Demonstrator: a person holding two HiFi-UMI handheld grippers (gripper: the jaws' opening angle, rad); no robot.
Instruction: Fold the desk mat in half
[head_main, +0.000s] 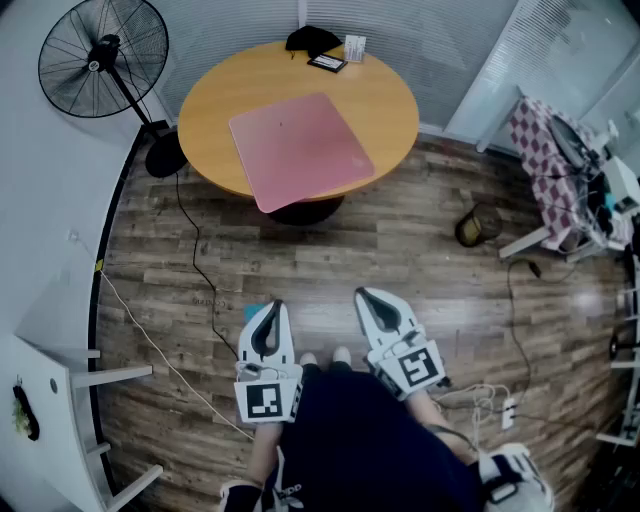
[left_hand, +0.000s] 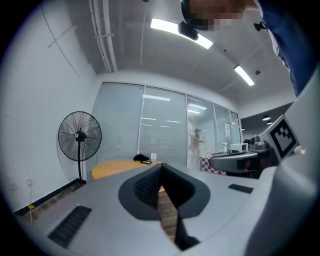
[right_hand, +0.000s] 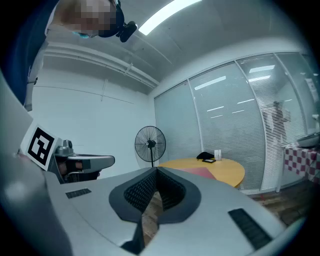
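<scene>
The head view looks steeply down from high up, with the round table (head_main: 395, 100) far off at the top. Both gripper views look low and level toward that table and the fan (left_hand: 80, 136).

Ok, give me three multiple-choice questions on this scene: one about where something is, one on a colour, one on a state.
1. Where does the desk mat lie?
A. on the floor
B. on the round table
C. over a chair

2. What colour is the desk mat?
A. pink
B. green
C. black

3. What state is the desk mat in?
A. folded in half
B. rolled up
C. spread flat

Answers:
1. B, the head view shows it resting on the wooden top.
2. A, its whole surface shows pink against the orange-brown wood.
3. C, it lies as one flat layer with no fold in it.
</scene>
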